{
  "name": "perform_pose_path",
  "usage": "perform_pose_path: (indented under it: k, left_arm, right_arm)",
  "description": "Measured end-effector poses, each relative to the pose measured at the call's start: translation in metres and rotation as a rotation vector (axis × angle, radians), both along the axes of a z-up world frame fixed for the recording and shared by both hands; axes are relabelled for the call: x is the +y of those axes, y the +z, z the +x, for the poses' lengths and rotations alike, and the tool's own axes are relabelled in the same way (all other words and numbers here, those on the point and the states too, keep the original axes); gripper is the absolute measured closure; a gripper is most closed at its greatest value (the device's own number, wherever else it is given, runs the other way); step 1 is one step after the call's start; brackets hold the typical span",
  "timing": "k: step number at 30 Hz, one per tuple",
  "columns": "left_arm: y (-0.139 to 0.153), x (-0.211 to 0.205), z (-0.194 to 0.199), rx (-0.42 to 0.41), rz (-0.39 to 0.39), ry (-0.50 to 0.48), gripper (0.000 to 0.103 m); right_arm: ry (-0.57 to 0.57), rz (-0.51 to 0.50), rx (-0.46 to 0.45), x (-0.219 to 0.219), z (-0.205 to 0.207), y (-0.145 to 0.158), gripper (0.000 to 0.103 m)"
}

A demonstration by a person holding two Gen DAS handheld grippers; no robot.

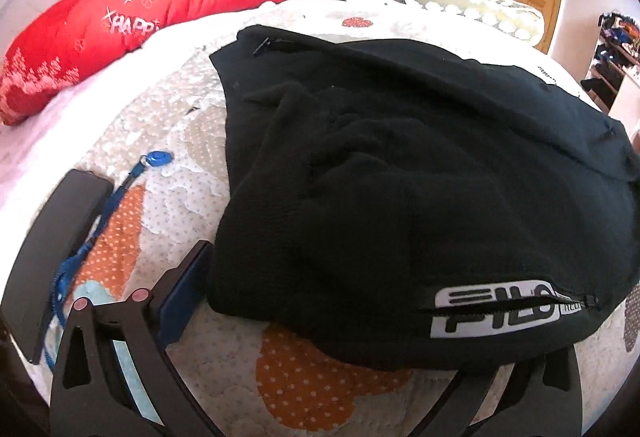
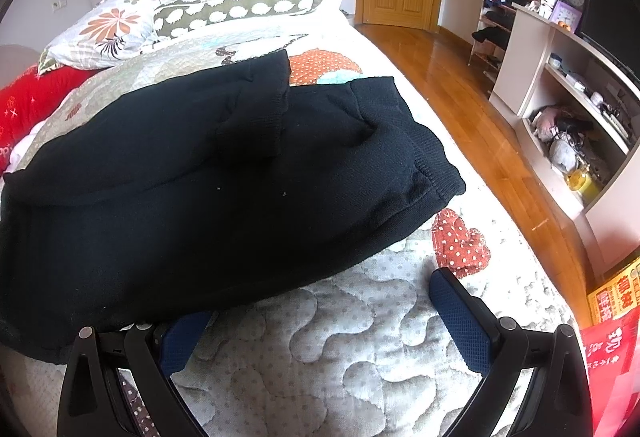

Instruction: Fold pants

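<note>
Black pants [image 1: 400, 177] lie folded in a thick bundle on the quilted bed [image 1: 168, 125], with a white logo [image 1: 496, 313] by a zip pocket at the near edge. My left gripper [image 1: 352, 317] is open wide. Its left finger [image 1: 184, 297] rests on the quilt beside the bundle, and its right finger is hidden under the cloth's near edge. In the right wrist view the pants [image 2: 200, 197] show ribbed cuffs [image 2: 432, 165] at the right. My right gripper [image 2: 320, 317] is open over bare quilt, its left finger [image 2: 184, 341] tucked at the pants' edge and its right finger [image 2: 460, 317] free.
A black flat device [image 1: 52, 249] with a blue lanyard [image 1: 152, 161] lies left of the left gripper. A red pillow [image 1: 120, 21] and patterned pillows [image 2: 240, 5] sit at the bed's head. The bed's right edge drops to a wooden floor [image 2: 460, 97] by shelving [image 2: 580, 97].
</note>
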State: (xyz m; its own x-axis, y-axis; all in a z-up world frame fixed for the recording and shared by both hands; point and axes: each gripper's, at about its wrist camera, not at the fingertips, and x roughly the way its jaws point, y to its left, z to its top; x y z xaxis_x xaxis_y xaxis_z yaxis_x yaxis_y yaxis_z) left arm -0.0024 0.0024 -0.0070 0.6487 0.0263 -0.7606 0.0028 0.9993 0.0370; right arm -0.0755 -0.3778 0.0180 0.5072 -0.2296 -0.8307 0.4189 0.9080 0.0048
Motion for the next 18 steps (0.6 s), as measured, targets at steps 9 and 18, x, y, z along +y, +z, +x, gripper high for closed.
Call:
perform_pose_path:
  k: [9, 18]
  left_arm:
    - [0.026, 0.005, -0.013, 0.005, 0.017, 0.006, 0.002]
    - [0.056, 0.008, -0.035, -0.052, -0.027, -0.019, 0.002]
  right_arm:
    - [0.050, 0.057, -0.071, 0.018, -0.027, 0.018, 0.000]
    - [0.107, 0.067, -0.112, 0.039, -0.036, 0.035, 0.000]
